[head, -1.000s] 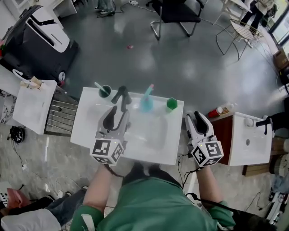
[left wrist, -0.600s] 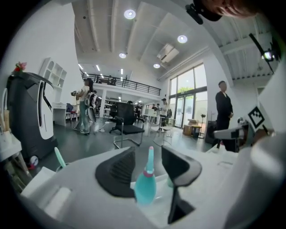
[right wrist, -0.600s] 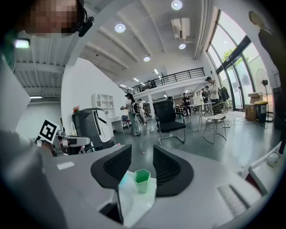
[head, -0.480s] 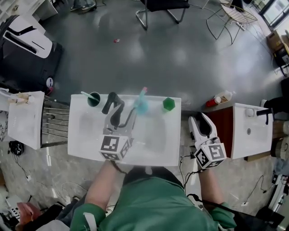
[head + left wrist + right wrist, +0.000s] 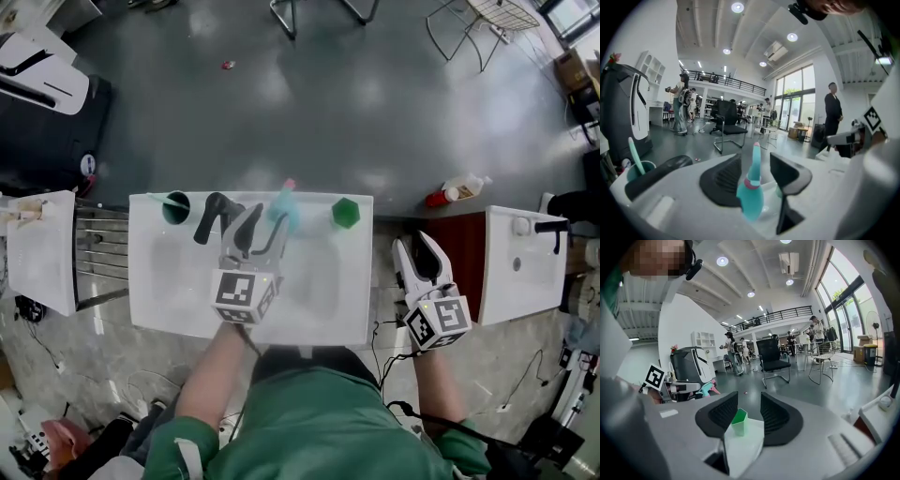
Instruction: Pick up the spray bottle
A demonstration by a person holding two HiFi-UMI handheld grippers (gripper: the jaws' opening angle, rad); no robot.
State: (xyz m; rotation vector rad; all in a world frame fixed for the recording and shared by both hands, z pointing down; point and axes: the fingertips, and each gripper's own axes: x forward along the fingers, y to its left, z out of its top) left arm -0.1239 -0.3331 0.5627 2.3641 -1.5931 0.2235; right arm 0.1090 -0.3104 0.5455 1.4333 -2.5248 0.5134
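nearest me, my right gripper (image 5: 415, 246) hangs off the right edge of the white worktop (image 5: 309, 314), jaws spread and holding nothing. the pale green cup (image 5: 738, 422) only lines up in the gap, well beyond them.

my left gripper (image 5: 261, 230) is out over the basin with its jaws spread too. the teal spray bottle (image 5: 751, 197) stands upright between them at the far rim of the worktop, and neither jaw is pressing it as far as i can see.

what worries me: the jaws sit level with the narrow neck and nozzle rather than the round body. closing there could let the bottle swivel or slip out. a nudge forward before i close could tip it over the far edge onto the floor. the black tap (image 5: 214, 214) is just beside my left jaw, so drifting left would knock it.

along the far rim, the dark green cup (image 5: 175, 206) left of the tap holds one teal stick leaning out. the pale green cup looks empty, though i cannot see right into it. whether the bottle holds liquid, i cannot tell.
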